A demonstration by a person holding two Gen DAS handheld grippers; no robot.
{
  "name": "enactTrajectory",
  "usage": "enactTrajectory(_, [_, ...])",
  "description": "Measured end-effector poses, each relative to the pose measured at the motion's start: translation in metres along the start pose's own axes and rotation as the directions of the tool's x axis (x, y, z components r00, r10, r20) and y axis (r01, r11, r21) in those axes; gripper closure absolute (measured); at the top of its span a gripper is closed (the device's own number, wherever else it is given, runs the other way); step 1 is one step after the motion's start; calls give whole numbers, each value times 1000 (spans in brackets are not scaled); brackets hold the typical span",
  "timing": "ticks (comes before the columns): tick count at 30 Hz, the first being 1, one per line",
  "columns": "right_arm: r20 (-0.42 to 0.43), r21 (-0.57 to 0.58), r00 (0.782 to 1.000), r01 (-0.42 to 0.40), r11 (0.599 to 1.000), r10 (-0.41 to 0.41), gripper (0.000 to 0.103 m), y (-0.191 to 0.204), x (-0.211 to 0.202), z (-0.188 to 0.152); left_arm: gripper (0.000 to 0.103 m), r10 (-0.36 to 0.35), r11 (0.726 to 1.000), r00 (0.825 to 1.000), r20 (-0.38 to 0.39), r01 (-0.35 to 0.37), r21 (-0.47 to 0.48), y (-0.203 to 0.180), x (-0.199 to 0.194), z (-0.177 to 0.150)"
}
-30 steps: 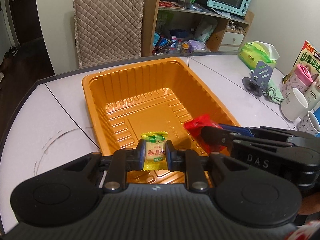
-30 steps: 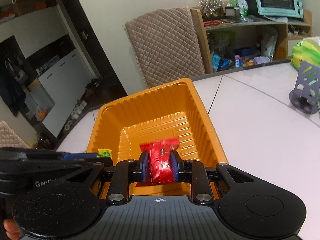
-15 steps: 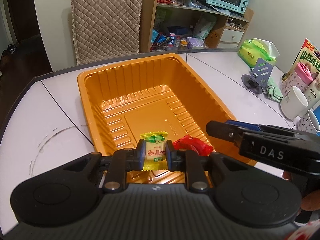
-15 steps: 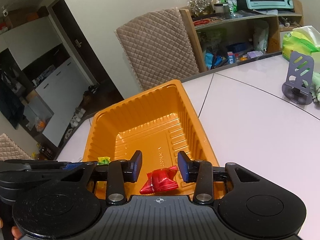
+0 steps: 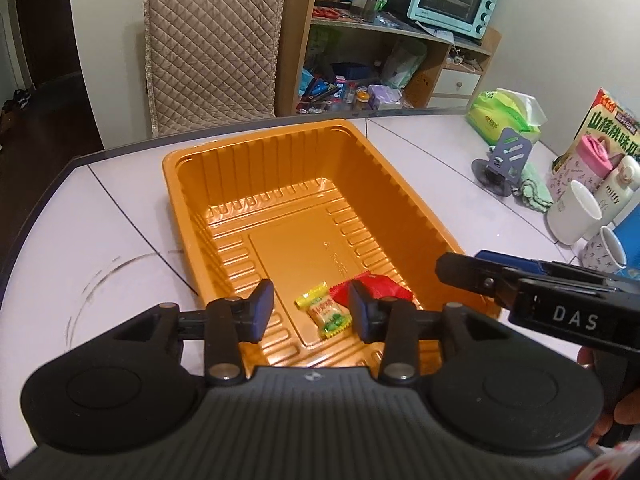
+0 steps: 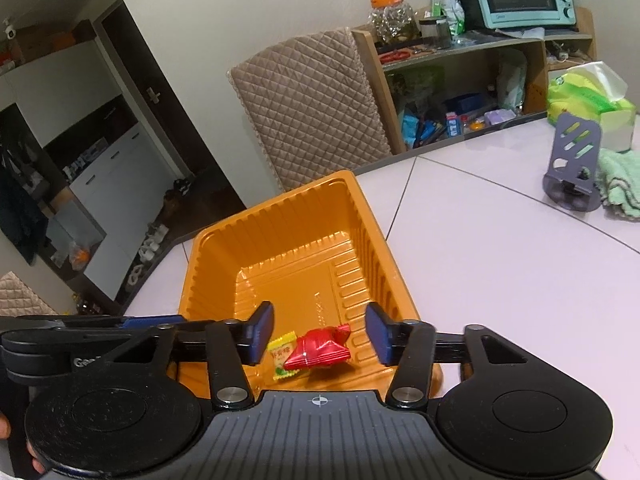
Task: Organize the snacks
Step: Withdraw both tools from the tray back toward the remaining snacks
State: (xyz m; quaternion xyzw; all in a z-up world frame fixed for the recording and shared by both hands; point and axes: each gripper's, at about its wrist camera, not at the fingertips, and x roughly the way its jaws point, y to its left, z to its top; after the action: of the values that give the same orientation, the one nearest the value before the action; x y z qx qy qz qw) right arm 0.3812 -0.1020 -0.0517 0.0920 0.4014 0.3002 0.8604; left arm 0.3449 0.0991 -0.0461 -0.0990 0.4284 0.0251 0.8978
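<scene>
An orange plastic tray [image 5: 208,208] [image 6: 372,236] stands on the white table. A yellow-green candy [image 5: 324,310] [image 6: 283,354] and a red snack packet [image 5: 380,286] [image 6: 320,350] lie side by side on the tray floor at its near end. My left gripper [image 5: 310,310] is open and empty above the candy. My right gripper [image 6: 318,334] is open and empty above the red packet. The right gripper's body [image 5: 540,296] shows at the right of the left wrist view.
A grey phone stand [image 5: 502,160] [image 6: 574,160], a green tissue pack [image 5: 504,114], a green cloth [image 6: 620,182], cups [image 5: 572,216] and a snack box [image 5: 608,120] sit at the table's right. A quilted chair [image 5: 212,40] and a cluttered shelf [image 5: 380,60] stand behind.
Both grippers opened and let go: the red packet dropped first, then the yellow-green candy. Both snacks now lie on the tray floor, and the grippers have risen a little.
</scene>
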Motion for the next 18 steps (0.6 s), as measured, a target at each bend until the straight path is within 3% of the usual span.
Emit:
enactTrajectory(6, [15,16,1000,16,1000,-16,38,1,-28,-11,55,2,1000,1000,22,-2,-11,6,-30,-13])
enactTrajectory(18, [3,55,998,57,997,-58,33,10,-87,-38,51,29,998,1000,-10,-30,-62,16,-86,-52])
